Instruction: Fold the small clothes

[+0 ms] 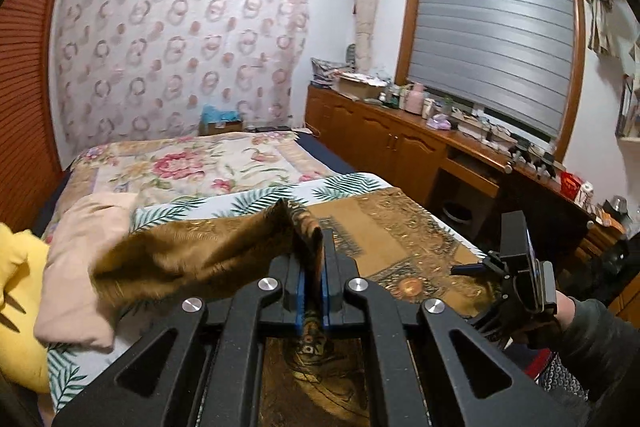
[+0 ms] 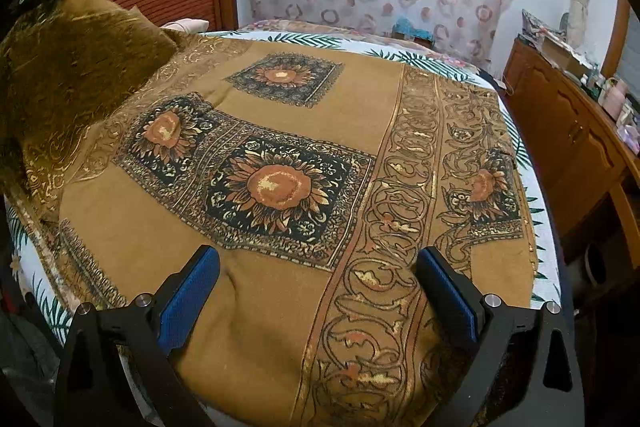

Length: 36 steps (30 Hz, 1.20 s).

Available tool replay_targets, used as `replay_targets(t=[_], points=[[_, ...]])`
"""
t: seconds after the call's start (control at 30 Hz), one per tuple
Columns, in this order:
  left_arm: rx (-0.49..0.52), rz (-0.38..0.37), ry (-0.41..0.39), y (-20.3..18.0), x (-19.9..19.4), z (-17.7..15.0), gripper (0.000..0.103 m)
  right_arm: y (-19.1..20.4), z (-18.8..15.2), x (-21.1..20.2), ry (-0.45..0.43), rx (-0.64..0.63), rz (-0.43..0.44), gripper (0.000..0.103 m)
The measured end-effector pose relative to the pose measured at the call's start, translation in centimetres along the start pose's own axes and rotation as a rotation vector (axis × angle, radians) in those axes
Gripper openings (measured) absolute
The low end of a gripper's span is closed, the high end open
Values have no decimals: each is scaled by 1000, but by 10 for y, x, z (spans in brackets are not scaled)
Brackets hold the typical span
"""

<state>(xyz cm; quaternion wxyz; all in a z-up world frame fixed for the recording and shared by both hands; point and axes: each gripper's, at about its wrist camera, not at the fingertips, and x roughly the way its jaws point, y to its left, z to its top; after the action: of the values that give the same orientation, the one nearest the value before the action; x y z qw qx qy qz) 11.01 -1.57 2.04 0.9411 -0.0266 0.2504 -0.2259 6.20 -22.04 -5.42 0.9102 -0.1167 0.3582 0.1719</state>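
Here we are mid-fold on the brown scarf (image 2: 280,187), which lies spread over the bed (image 2: 538,187). Our left gripper (image 1: 314,263) is clamped tight on 1 lifted edge, the cloth pinched between its blue pads and raised off the bed. Our right gripper (image 2: 318,291) rests with its 2 fingers wide apart, tips down on the near part of the scarf, gripping nothing. Next, we judge, the lifted edge should be carried across and laid down flat, corners matched.

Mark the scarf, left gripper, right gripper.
scarf (image 2: 280,187), right wrist view, central sunflower motif
left gripper (image 1: 314,251), left wrist view, between fingertips, shut on scarf
right gripper (image 2: 316,267), right wrist view, between open fingertips
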Motion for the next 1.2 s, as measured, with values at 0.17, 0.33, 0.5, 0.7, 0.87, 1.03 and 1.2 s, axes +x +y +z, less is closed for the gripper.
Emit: replay_targets(t=[0.17, 0.33, 0.5, 0.7, 0.87, 1.03, 1.2], points=[[67, -44, 6, -24, 7, 14, 6, -7, -5, -18, -9, 0, -2, 99], [109, -83, 11, -44, 19, 26, 6, -22, -6, -44, -48, 37, -25, 99], [157, -109, 31, -64, 33, 36, 6, -28, -9, -61, -80, 62, -41, 99], [184, -131, 66, -86, 50, 36, 6, -34, -15, -76, -112, 88, -42, 99], [189, -163, 103, -100, 65, 39, 6, -43, -18, -88, -128, 117, -59, 99], [241, -152, 134, -120, 78, 35, 6, -51, -19, -101, -156, 130, -74, 99], [224, -165, 153, -117, 83, 26, 37, -51, -25, -102, -158, 124, -86, 99]])
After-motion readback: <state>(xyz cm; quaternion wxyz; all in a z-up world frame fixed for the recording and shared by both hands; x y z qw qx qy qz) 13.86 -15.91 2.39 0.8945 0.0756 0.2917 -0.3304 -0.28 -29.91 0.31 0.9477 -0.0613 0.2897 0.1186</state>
